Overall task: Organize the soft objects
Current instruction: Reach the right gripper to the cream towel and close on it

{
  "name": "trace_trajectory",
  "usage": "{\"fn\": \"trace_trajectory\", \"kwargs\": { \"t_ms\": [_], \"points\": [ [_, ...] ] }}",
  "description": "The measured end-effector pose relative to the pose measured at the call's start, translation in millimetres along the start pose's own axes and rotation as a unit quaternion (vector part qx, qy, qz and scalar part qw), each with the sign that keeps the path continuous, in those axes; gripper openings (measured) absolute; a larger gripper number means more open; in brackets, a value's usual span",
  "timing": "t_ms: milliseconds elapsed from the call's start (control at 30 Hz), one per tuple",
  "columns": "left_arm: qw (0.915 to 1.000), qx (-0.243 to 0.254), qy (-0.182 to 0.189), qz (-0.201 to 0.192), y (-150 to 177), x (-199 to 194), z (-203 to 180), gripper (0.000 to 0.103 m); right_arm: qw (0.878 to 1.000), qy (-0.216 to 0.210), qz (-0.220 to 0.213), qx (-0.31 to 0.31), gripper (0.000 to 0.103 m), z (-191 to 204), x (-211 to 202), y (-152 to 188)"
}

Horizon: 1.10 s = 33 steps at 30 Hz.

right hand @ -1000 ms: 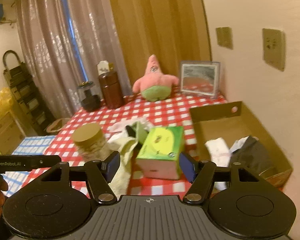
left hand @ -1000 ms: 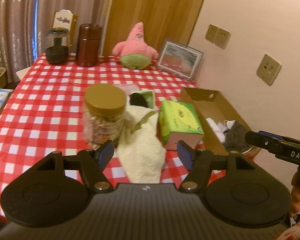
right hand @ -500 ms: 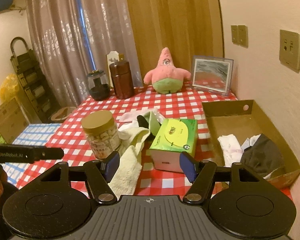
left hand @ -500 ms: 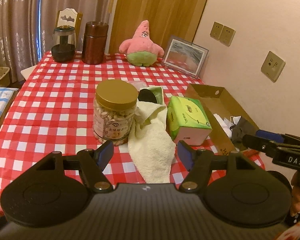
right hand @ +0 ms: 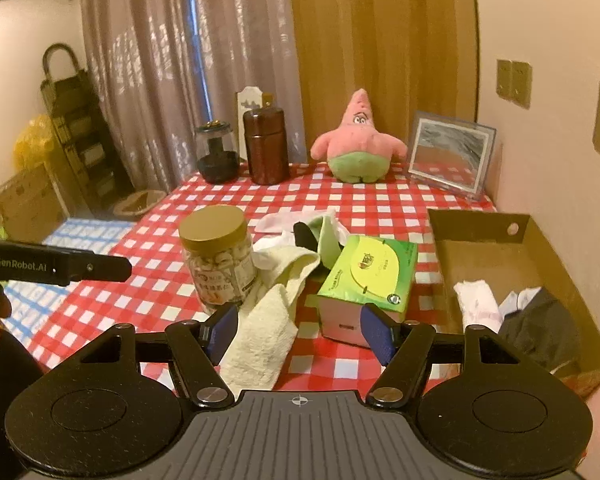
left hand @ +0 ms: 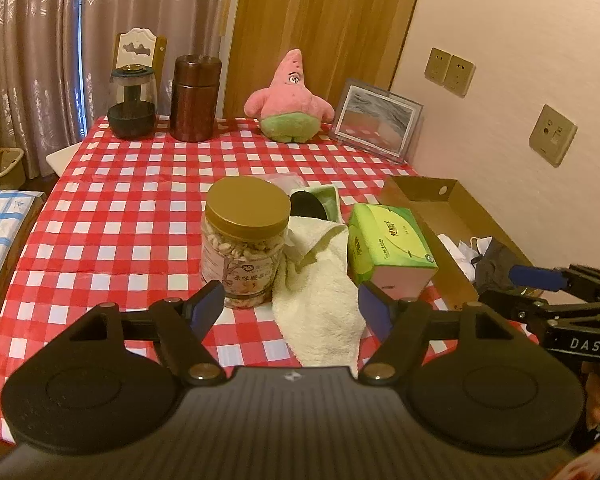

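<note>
Both grippers' fingers (left hand: 208, 306) opening, empty — cream towel (left hand: 320, 304) lies on checked tablecloth (left hand: 120, 208) beyond.

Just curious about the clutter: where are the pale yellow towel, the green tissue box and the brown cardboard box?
Pale yellow towel (left hand: 320, 296), left wrist view, its middle.
Green tissue box (right hand: 370, 270), right wrist view, top face.
Brown cardboard box (right hand: 476, 226), right wrist view, back wall.

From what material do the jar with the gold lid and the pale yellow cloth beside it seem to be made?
The jar looks like clear glossy plastic, though glass is possible: its contents show through. Its lid appears matte gold plastic. The cloth looks like terry cotton: nubbly, limp, folded.
</note>
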<state>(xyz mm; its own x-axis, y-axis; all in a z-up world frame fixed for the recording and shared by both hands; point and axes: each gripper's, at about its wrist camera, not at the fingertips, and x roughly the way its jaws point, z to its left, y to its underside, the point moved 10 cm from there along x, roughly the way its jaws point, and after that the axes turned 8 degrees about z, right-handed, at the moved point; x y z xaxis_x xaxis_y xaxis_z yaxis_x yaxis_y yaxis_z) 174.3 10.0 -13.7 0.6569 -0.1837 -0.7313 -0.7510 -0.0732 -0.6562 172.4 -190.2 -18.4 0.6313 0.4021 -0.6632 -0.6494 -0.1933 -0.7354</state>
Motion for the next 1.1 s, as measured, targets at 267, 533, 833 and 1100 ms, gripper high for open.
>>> {"fn": "trace_trajectory", "kwargs": {
  "t_ms": [267, 533, 833, 1100],
  "points": [
    [0.9997, 0.016, -0.009, 0.017, -1, 26, 11, 0.076, 0.999, -0.011, 0.025, -0.042, 0.079, 13, 35, 3],
    [0.9985, 0.029, -0.014, 0.044, -3, 72, 24, 0.077, 0.996, -0.026, 0.060, -0.066, 0.080, 21, 100, 11],
    [0.9975, 0.025, -0.005, 0.065, 10, 114, 34, 0.077, 0.992, -0.034, 0.097, -0.068, 0.080, 24, 164, 27],
    [0.9972, 0.002, -0.011, 0.074, 17, 129, 53, 0.077, 0.990, -0.048, 0.118, -0.059, 0.080, 29, 197, 32]
  ]
}}
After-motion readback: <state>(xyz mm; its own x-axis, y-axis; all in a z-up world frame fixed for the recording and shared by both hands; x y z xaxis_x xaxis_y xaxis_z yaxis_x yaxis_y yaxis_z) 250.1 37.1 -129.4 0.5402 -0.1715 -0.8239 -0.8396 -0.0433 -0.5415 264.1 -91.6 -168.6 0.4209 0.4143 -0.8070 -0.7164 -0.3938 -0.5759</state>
